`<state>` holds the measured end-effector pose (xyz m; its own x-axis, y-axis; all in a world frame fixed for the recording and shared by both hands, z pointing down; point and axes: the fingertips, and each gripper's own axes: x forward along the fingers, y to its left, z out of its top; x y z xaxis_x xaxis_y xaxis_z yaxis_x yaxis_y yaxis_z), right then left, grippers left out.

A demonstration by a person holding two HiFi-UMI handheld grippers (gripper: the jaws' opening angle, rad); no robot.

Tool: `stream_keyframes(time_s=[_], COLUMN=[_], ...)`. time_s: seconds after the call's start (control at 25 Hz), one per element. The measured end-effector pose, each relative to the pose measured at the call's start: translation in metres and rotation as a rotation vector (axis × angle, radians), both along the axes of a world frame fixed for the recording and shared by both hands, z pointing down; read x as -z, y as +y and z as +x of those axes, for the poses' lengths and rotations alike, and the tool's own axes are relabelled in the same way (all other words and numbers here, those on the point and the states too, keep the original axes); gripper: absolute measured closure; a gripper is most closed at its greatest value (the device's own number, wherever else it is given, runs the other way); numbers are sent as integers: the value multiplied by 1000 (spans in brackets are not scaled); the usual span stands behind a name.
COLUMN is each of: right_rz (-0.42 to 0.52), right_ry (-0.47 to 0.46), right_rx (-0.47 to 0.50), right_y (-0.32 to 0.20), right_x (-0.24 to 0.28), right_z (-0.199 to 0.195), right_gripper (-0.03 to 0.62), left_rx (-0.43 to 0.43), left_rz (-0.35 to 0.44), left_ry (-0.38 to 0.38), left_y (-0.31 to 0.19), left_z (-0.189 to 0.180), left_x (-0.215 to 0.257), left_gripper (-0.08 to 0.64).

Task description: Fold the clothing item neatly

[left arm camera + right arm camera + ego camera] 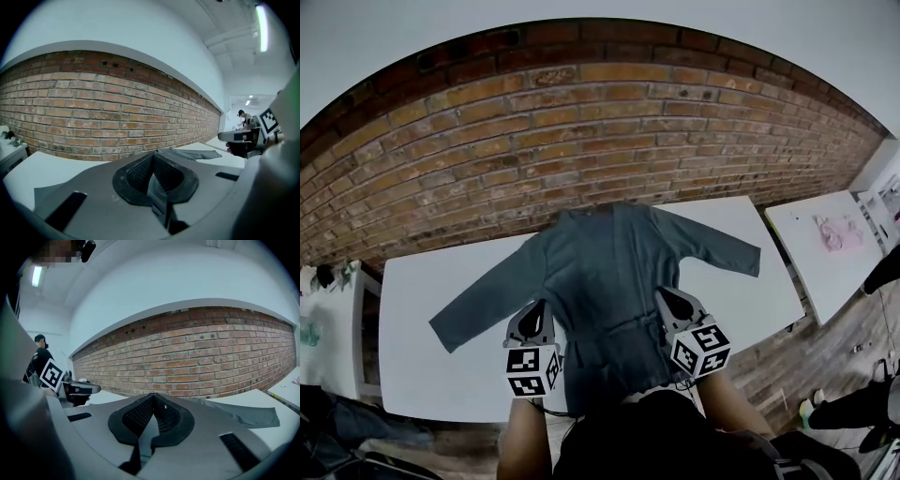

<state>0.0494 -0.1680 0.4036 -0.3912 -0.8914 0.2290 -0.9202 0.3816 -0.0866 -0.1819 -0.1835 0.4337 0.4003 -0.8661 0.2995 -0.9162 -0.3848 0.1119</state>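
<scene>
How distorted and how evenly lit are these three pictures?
Head view: the fisheye lens bows the brick wall into an arch; the light is soft and even, and the grey-blue long-sleeved garment casts hardly any shadow on the white table. Left gripper view: black vignette at the corners, and a ceiling light strip glares at top right. Right gripper view: the same bowing and dark corners.

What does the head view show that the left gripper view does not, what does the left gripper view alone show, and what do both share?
Head view only: the whole grey garment spread with both sleeves out, a side table and wooden floor.
Left gripper view only: the mesh insides of the shut tongs up close, a ceiling light and a distant person.
Both: brick wall, white table, one sleeve, left gripper and right gripper.
</scene>
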Motion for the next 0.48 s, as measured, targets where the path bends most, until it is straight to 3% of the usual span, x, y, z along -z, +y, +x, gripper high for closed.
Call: stream_keyframes(time_s=[0.32,0.48], right_rz=[-63,-108], right_ry=[-17,-97], right_rx=[-61,-90], right_y=[-20,-27], right_x=[-18,-32], right_z=[17,37], right_gripper=[592,592], left_rx=[-22,-14], left_rz=[-40,-56], left_ry=[33,21], left_y=[-18,-20], left_z=[-2,-2], left_x=[-19,-25], left_gripper=[563,563])
